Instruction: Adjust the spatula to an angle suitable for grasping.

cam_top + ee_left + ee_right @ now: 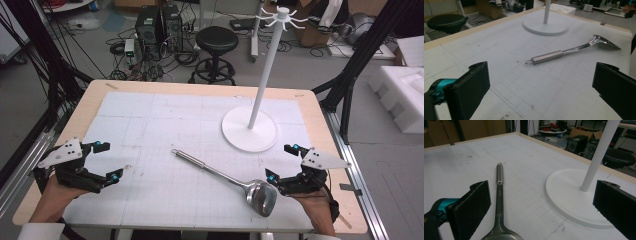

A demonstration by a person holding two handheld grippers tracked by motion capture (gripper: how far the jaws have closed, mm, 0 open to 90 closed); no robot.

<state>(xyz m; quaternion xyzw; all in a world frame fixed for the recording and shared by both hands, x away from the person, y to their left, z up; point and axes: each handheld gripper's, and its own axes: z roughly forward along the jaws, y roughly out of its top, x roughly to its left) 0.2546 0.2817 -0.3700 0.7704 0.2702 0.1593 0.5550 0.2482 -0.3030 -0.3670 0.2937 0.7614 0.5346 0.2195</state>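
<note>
Both my grippers stand wide open and hold nothing. On my left, the left gripper (102, 161) hovers over the near left part of the white gridded mat (150, 125), its two black jaws spread far apart with bare mat between them; its own view looks across the mat toward the ladle, which lies well away from it. On my right, the right gripper (283, 162) sits near the front right edge of the mat, jaws just as far apart, with its nearer jaw close beside the ladle's bowl but, as far as I can see from above, not touching it.

My work piece is the steel ladle (220, 175), lying flat on the mat between my two hands and nearer the right one. Its bowl (262, 198) rests toward the front right, and its handle runs diagonally up and to the left, ending in a small hanging loop (174, 151) near the middle of the mat. From the right gripper view the handle stretches away just beside the left-hand jaw.

Behind the ladle, right of centre, stands a white rack (265, 75) with a round base (250, 132), a tall upright pole and a ring of hooks at the top. Base and ladle lie apart.
</note>
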